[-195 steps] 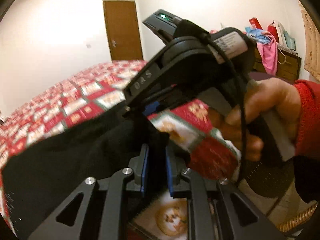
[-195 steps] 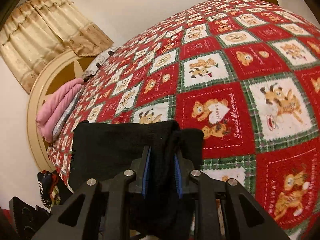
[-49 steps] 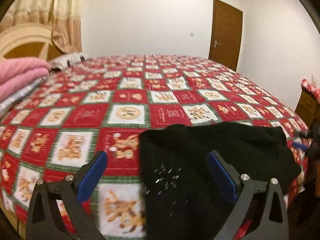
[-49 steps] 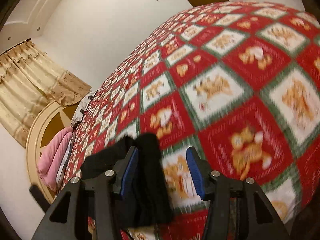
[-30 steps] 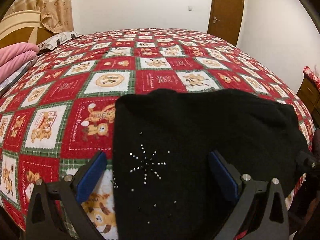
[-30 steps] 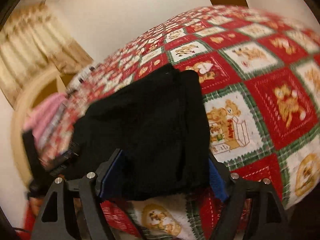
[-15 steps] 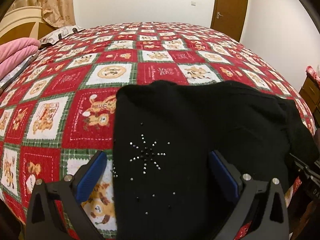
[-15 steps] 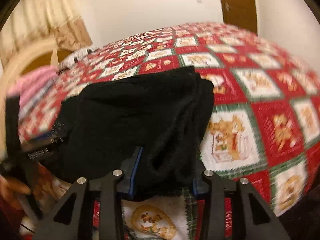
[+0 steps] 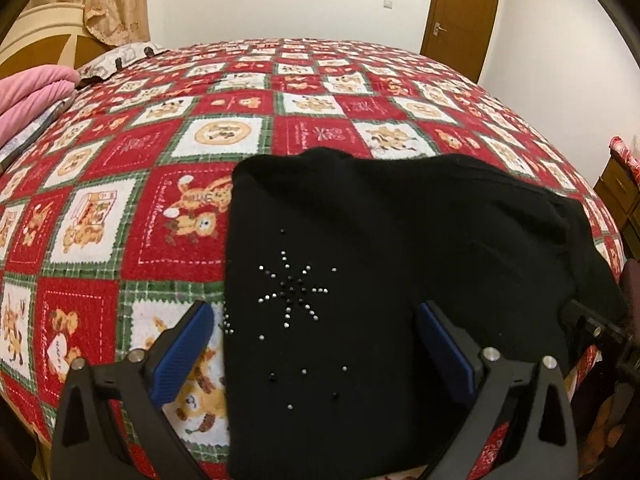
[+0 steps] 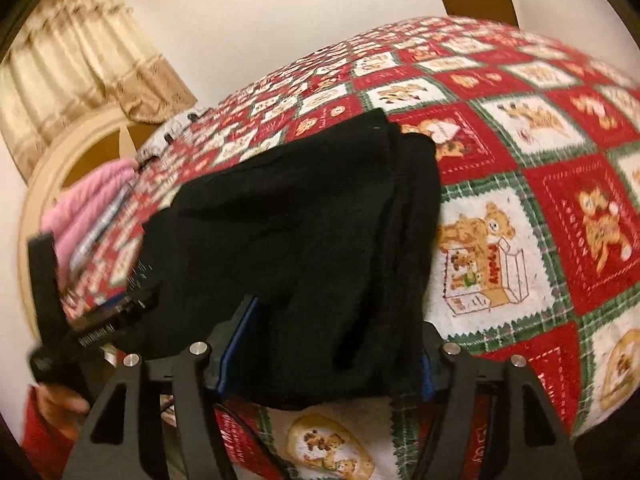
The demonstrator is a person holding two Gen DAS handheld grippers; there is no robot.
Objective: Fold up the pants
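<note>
The black pants [image 9: 392, 264] lie folded into a thick rectangle at the near edge of the bed, with a rhinestone star on the top layer. They also show in the right wrist view [image 10: 304, 216], with stacked layers at their right edge. My left gripper [image 9: 316, 344] is open wide, its blue pads on either side of the fold's near end, holding nothing. My right gripper [image 10: 328, 348] is open, its jaws either side of the fold's near edge. The left gripper also appears in the right wrist view [image 10: 92, 320], at the pants' left side.
The bed carries a red, white and green bear-patterned quilt [image 9: 224, 136]. Pink bedding [image 9: 28, 96] is stacked by the headboard at far left. A brown door [image 9: 460, 12] stands at the back right. A wooden dresser [image 9: 616, 196] stands by the bed's right side.
Both grippers have let go of the pants and opened. The right gripper opened wider in the last half second and sits low at the fold's near edge. The left gripper has barely moved.
</note>
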